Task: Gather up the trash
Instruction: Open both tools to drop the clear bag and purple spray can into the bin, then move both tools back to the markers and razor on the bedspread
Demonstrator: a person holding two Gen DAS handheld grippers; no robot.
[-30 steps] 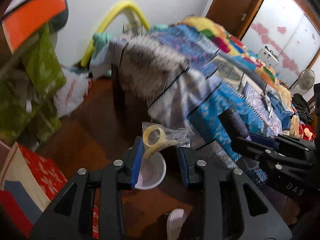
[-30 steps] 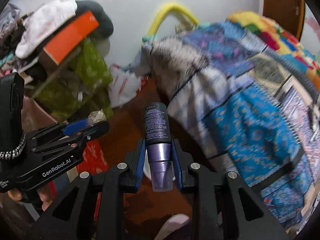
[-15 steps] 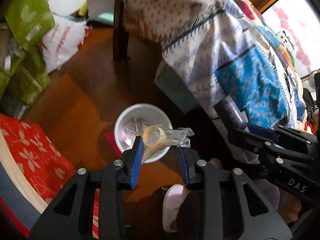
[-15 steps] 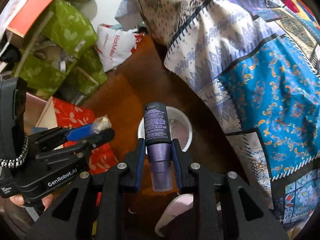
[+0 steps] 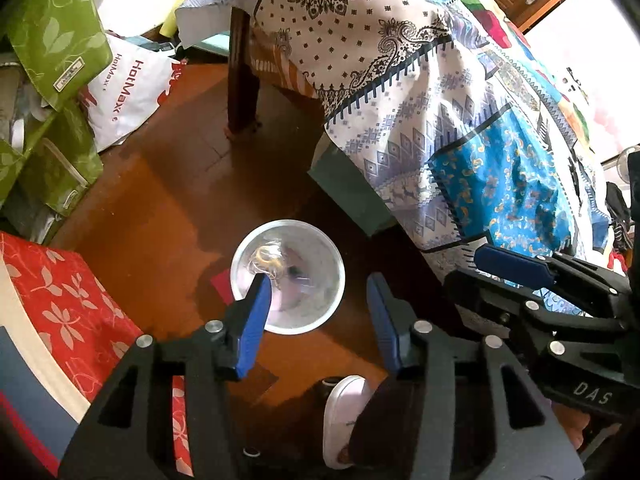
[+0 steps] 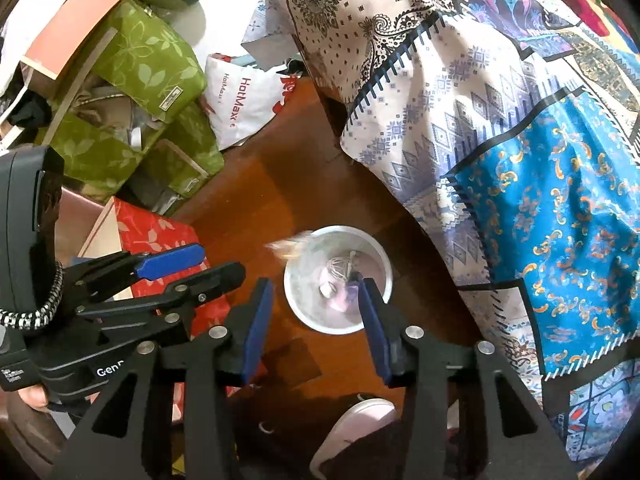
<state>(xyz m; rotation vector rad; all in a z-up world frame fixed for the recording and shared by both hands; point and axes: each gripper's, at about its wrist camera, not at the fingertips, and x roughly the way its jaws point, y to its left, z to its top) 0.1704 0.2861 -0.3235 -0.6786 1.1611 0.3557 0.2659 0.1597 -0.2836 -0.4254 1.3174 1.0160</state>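
Note:
A white bin (image 5: 340, 280) stands on the wooden floor under both grippers. My left gripper (image 5: 316, 312) hangs above it with its jaws opening and nothing between them. The clear packet with a yellow ring (image 5: 266, 260) lies inside the bin. In the right wrist view that packet (image 6: 288, 246) shows as a blur at the bin's (image 6: 384, 256) left rim. My right gripper (image 6: 316, 312) is also over the bin, jaws opening, with nothing between them. The purple bottle (image 6: 344, 294) lies in the bin. Each gripper shows in the other's view: the right (image 5: 468, 270), the left (image 6: 216, 266).
A bed draped in patterned cloth (image 5: 440, 120) rises on the right, with its wooden leg (image 5: 240, 80) and a green box (image 5: 352, 196) beneath. Green bags (image 6: 152, 64), a white HotMax bag (image 6: 240, 100) and a red floral box (image 5: 60, 300) crowd the left. A person's shoe (image 5: 344, 412) is at the bottom.
Both grippers sank toward the bin and tilted down. Then both opened: the packet left the left gripper and the purple bottle left the right, both dropping into the bin.

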